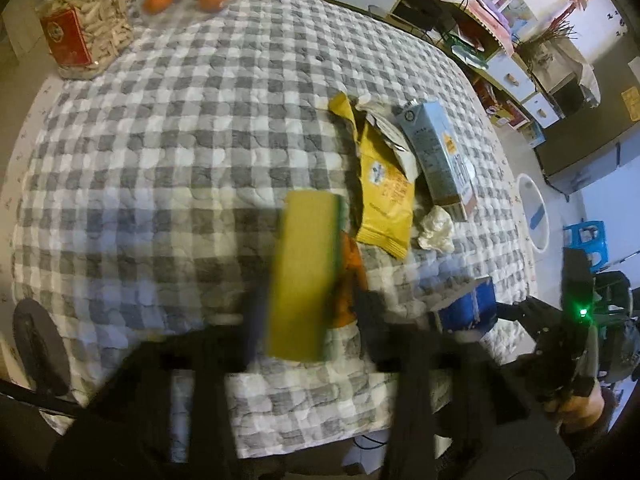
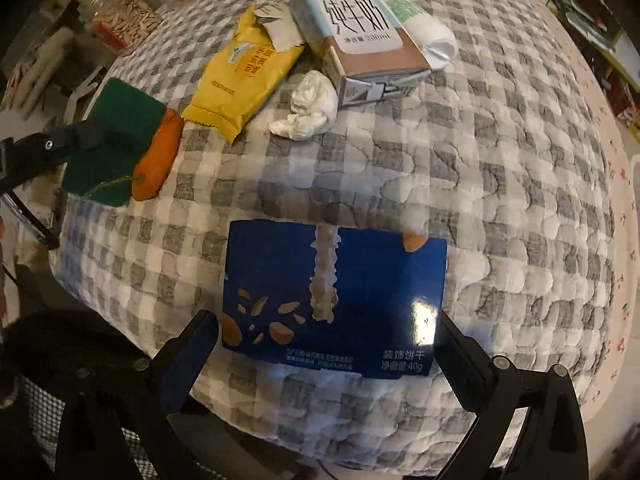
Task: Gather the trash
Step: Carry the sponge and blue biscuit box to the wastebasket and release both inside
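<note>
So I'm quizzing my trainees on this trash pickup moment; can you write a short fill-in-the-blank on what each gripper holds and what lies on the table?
1. The right gripper is shut on a ____ biscuit box.
2. The left gripper holds a yellow-and-green ____.
3. The crumpled white tissue lies between the yellow wrapper and the ____ carton.
4. The tablecloth pattern is grey-and-white ____.

Missing words: blue; sponge; milk; checks
</note>
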### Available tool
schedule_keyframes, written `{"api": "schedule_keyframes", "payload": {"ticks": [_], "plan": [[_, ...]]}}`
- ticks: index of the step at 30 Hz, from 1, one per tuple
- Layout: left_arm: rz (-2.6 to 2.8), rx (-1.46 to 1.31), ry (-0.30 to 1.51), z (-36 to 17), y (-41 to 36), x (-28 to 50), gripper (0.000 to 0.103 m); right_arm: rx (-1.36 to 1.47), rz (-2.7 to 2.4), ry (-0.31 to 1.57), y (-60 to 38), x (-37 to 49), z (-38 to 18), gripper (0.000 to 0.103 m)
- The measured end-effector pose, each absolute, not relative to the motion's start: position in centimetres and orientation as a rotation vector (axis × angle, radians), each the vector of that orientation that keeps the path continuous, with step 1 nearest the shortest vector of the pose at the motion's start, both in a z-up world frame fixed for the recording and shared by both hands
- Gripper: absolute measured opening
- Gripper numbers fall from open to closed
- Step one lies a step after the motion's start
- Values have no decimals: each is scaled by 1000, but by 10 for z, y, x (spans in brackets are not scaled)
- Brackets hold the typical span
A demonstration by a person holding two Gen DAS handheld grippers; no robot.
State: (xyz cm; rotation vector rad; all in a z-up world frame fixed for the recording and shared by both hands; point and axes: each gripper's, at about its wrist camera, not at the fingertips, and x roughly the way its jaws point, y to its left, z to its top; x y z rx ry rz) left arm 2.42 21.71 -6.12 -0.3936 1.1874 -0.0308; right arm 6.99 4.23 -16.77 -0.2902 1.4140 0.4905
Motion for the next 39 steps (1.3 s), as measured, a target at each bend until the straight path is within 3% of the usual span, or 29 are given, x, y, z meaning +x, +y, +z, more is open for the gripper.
{"api": "schedule_keyframes", "payload": {"ticks": [11,29,39], "plan": [[-59,-394,1026,-15,213,28,28,-136,470,1320,-3,89,-123,96],[-249,-334,1045,-5,81,97,28,180,131,1187,-202,140,-64,96],[-346,-368,1056,-13,9,136,28,295,-49,1136,-288,161,-67,96]]}}
